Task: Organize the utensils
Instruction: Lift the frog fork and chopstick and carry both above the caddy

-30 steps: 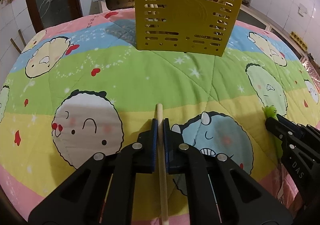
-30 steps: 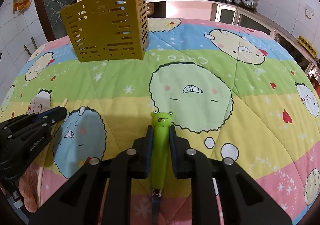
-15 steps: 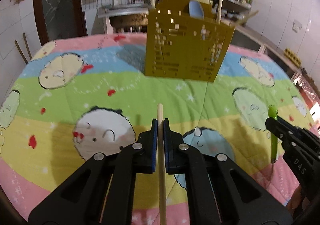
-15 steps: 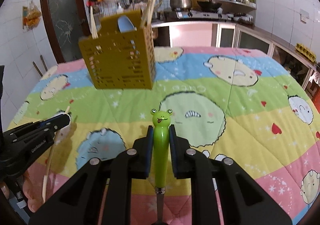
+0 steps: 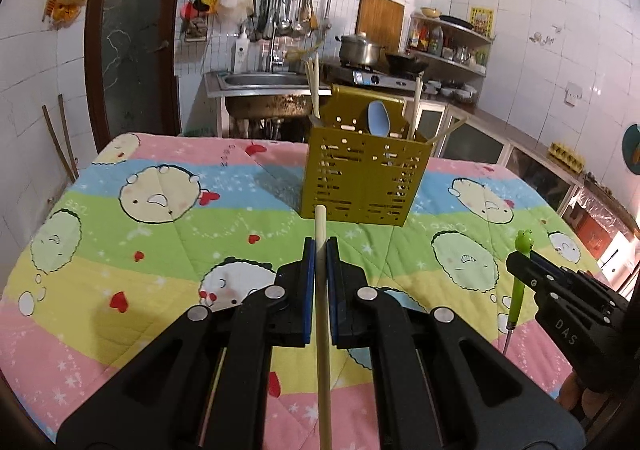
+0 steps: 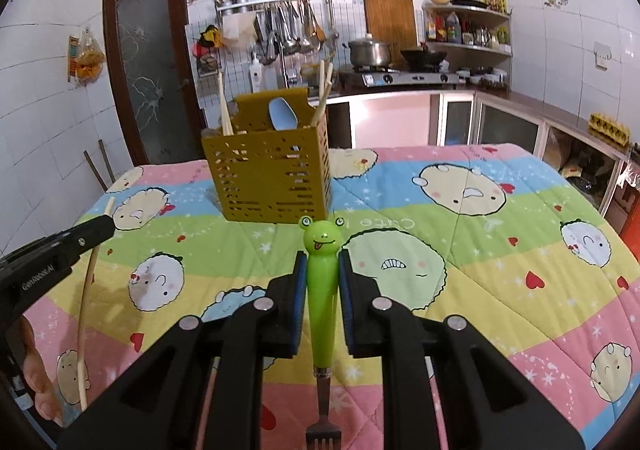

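A mustard-yellow slotted utensil holder [image 5: 362, 177] [image 6: 272, 173] stands on the far middle of the cartoon quilt [image 5: 160, 234] and holds chopsticks and a blue spoon [image 5: 379, 123]. My left gripper [image 5: 321, 250] is shut on a wooden chopstick [image 5: 323, 314], held above the quilt and pointing toward the holder. My right gripper [image 6: 322, 262] is shut on a fork with a green frog handle [image 6: 322, 290], tines toward the camera. Each gripper shows in the other view, the right one [image 5: 516, 260] and the left one [image 6: 106, 223].
Behind the table are a steel sink [image 5: 256, 83], a rack of hanging utensils [image 5: 280, 9], a stove with a pot [image 5: 360, 49] and a dark door [image 5: 132, 49]. Quilt-covered table edges fall away left and right.
Both grippers have lifted their utensils up off the quilt and pulled back; the holder now looks farther and lower, and the kitchen wall has come into view.
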Demonstrator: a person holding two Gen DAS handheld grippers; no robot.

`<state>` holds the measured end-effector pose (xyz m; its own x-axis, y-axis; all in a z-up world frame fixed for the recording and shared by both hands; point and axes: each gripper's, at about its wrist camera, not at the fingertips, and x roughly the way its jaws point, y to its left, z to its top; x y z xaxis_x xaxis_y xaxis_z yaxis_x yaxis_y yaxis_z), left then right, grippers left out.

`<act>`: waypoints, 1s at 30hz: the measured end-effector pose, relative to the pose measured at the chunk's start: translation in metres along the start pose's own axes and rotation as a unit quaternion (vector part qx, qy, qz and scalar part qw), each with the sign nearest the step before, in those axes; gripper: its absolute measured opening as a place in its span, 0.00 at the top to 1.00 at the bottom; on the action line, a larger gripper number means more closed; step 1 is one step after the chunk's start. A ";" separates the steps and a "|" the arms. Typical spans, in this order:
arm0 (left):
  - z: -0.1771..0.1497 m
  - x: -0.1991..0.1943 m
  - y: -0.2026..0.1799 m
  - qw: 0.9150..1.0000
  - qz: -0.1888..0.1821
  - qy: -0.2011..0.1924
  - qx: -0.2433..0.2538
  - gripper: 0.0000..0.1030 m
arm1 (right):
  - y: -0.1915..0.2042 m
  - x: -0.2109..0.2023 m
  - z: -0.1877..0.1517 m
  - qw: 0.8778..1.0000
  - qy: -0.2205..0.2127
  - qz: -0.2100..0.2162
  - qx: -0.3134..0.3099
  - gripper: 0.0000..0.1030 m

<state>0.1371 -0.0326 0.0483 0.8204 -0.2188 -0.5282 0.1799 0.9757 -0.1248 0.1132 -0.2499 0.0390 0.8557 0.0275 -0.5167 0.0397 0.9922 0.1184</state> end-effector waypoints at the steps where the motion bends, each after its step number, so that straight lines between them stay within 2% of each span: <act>1: -0.001 -0.005 0.002 1.000 0.002 -0.006 -0.001 0.96 | 0.001 -0.003 -0.001 1.000 -0.004 -0.001 -0.002 0.84; 19: -0.008 -0.045 0.009 0.998 0.009 -0.067 0.005 0.96 | 0.001 -0.032 -0.003 0.999 -0.052 0.004 0.003 0.85; 25: 0.005 -0.050 -0.006 0.995 0.012 -0.101 0.024 0.96 | 0.003 -0.034 0.008 0.997 -0.076 0.001 0.003 0.85; 30: 0.033 -0.050 -0.018 0.991 0.015 -0.131 0.036 0.96 | 0.008 -0.035 0.033 0.995 -0.099 0.004 -0.002 0.85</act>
<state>0.1113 -0.0387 0.1047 0.9372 -0.1895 -0.2929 0.1838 0.9818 -0.0470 0.1005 -0.2471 0.0855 0.9409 0.0113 -0.3385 0.0303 0.9926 0.1176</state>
